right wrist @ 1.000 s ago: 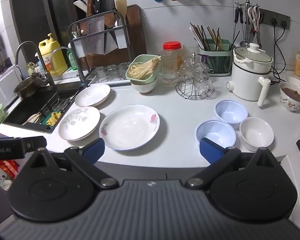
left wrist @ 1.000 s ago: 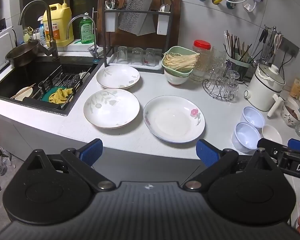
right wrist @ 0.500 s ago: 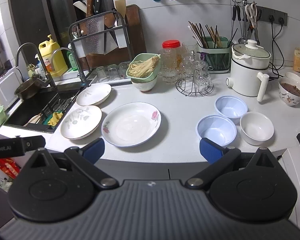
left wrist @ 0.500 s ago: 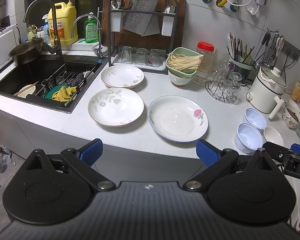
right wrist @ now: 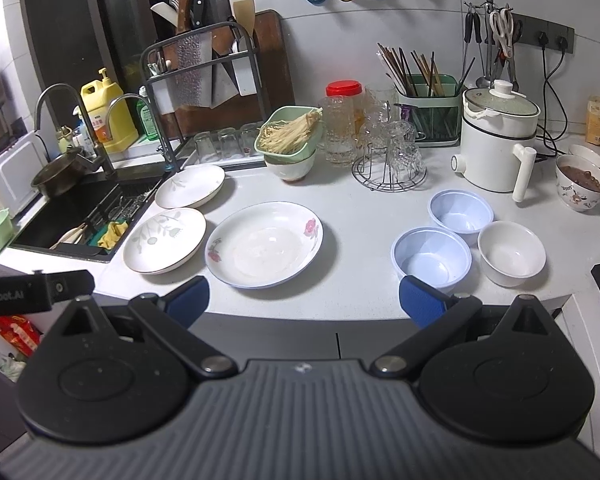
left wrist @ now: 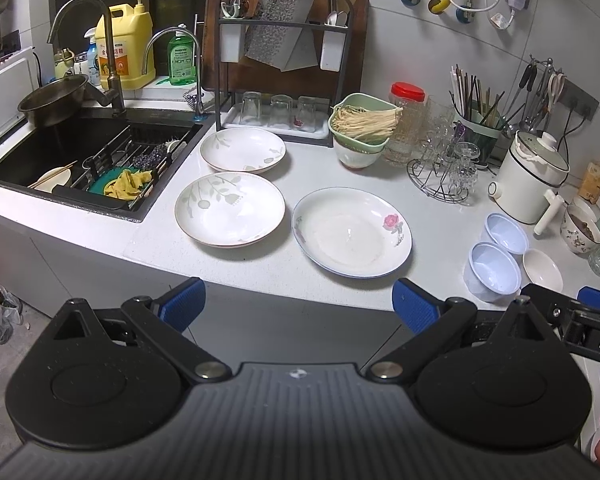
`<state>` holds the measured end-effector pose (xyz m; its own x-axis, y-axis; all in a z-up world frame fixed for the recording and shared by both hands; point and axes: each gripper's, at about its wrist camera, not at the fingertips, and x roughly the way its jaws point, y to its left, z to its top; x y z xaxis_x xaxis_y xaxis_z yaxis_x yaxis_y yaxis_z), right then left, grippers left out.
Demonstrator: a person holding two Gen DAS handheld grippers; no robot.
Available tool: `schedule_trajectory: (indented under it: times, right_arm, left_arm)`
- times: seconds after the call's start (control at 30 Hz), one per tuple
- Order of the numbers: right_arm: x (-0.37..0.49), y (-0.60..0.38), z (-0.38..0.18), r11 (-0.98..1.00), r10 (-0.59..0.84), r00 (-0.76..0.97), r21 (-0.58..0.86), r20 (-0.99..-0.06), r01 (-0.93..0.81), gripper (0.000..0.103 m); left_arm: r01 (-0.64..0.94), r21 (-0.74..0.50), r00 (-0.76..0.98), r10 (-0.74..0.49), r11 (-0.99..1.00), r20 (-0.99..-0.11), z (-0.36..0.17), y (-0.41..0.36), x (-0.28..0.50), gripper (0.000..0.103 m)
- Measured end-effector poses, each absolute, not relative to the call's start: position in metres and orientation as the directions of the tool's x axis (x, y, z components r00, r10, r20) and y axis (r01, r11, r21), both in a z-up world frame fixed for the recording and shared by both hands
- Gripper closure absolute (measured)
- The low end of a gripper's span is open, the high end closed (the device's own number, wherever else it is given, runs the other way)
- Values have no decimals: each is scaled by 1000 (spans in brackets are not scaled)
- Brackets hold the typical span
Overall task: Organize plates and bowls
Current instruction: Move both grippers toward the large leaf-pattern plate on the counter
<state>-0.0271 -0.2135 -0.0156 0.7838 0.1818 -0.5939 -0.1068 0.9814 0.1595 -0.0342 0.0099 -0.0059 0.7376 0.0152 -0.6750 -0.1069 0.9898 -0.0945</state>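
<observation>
The left gripper (left wrist: 299, 296) and the right gripper (right wrist: 304, 297) both hang in front of the counter edge with their blue-padded jaws spread wide and nothing between them. Just beyond on the white countertop (right wrist: 364, 216) lie three plates: a rose-patterned plate (right wrist: 265, 244) in the middle, a leaf-patterned plate (right wrist: 165, 239) just left of it near the sink (left wrist: 60, 160), and a second leaf-patterned plate (right wrist: 190, 186) behind that. To the right, well apart from the plates, two pale blue bowls (right wrist: 432, 258) and a white bowl (right wrist: 511, 253) sit close together near a white electric pot (right wrist: 498, 148).
</observation>
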Motion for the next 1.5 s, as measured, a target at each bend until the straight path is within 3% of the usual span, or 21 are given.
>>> schedule_trajectory:
  times: [1.5]
  right_arm:
    - [-49,-220,-5,976,212,792,171,-573,-137,0]
  left_arm:
    - [-114,-84,751,31,990,-660,9,-3,-68,2]
